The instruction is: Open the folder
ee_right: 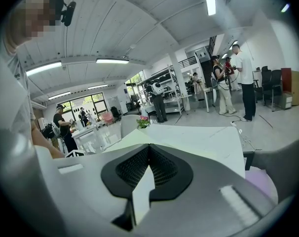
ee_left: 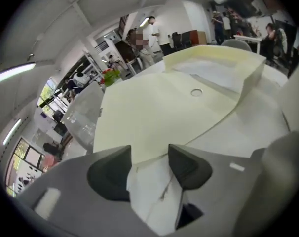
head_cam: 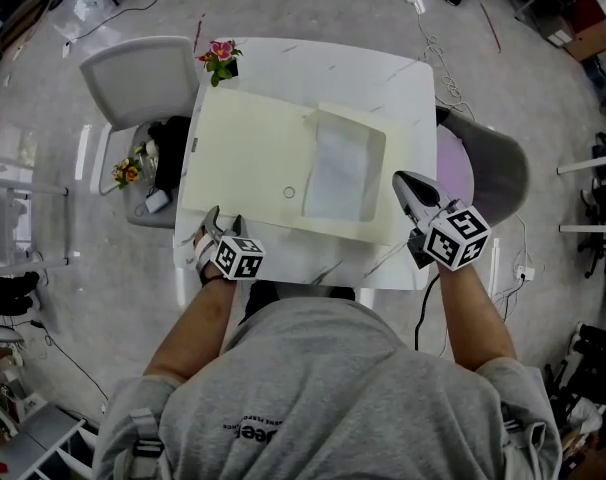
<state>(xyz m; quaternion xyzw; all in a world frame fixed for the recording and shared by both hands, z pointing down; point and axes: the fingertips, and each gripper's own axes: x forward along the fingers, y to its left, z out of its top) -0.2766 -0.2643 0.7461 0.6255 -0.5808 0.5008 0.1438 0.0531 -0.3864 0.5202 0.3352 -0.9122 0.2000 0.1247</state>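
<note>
Folder (head_cam: 253, 158) lies spread on the counter (head_cam: 383, 78), flap laid out flat to the left and pocket section raised on the right, so I'd call it already open. Left gripper (head_cam: 226, 218) sits at the near-left corner, fingers (ee_left: 189, 164) moderately apart with only bare counter between them and the flap edge just ahead, gripping nothing. Right gripper (head_cam: 403, 180) hovers by the near-right edge, fingers closed and empty, probably parked clear of the flap.

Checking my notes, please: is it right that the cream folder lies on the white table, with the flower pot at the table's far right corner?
Not quite: the head view shows the flower pot at the far left corner of the white table. The cream folder does lie on the table.
</note>
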